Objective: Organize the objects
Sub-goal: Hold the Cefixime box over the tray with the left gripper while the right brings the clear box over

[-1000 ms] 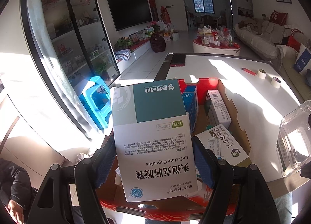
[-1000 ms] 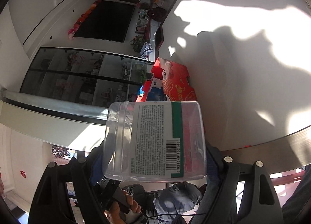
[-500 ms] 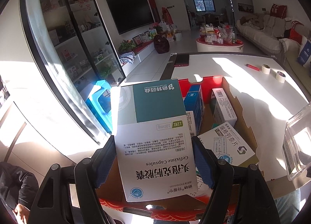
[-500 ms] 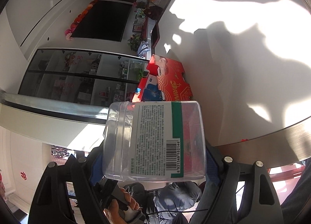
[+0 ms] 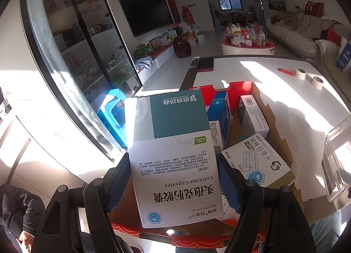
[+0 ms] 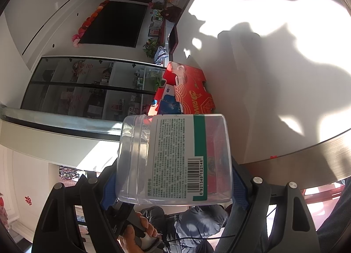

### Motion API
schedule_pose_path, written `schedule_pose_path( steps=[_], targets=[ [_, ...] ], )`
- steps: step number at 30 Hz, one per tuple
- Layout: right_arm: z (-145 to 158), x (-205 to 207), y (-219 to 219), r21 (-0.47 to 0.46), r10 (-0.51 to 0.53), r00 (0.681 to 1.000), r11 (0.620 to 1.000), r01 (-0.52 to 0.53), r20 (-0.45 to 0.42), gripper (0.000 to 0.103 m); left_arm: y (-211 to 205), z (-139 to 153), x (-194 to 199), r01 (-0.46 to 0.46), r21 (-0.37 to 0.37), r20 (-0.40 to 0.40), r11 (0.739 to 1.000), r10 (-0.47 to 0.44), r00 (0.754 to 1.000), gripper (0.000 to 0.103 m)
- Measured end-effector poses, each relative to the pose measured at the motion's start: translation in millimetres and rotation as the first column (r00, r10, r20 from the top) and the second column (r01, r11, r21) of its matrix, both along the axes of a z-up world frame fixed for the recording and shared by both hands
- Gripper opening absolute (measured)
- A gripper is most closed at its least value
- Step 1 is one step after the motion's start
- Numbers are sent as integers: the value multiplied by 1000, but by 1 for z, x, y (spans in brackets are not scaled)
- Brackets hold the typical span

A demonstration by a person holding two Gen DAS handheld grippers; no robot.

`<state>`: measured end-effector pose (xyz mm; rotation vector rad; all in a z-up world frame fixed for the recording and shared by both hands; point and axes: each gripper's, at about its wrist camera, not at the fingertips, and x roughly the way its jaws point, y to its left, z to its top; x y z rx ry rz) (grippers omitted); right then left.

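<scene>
The left gripper [image 5: 173, 178] has its blue-padded jaws clamped on the lower sides of a flat white-and-teal cardboard medicine box [image 5: 171, 154] printed "Cefixime Capsules". The box stands up out of the grip, raised over a red cardboard carton with a scalloped brown inner rim [image 5: 272, 121] that sits at the near-left corner of the white table [image 5: 252, 70]. The right gripper [image 6: 173, 185] holds a clear square plastic jar with a green-striped white label and barcode [image 6: 175, 160], jaws closed on its sides, off beyond the table's near edge.

The risks, as I judge them: the carton looks crowded — a blue box [image 5: 219, 110], a white box [image 5: 254, 117] and a white-and-green box [image 5: 256, 160] lying aslant across the others — so the held box could catch on one of them and tip out of its shallow grip. The jar's smooth walls may also slip in the pads.

The medicine box itself looks crisp and undented, with half of it in hard sunlight.
</scene>
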<state>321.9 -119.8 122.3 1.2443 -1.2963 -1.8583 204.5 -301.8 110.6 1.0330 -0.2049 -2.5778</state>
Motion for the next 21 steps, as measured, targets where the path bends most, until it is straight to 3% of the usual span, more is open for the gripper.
schedule_pose_path(
  steps=[21],
  targets=[
    [-5,3,-3,1,7,1000,1000,-7,0,83,-2,2,-2,2,-11,-21,1000,-2,1000,79]
  ],
)
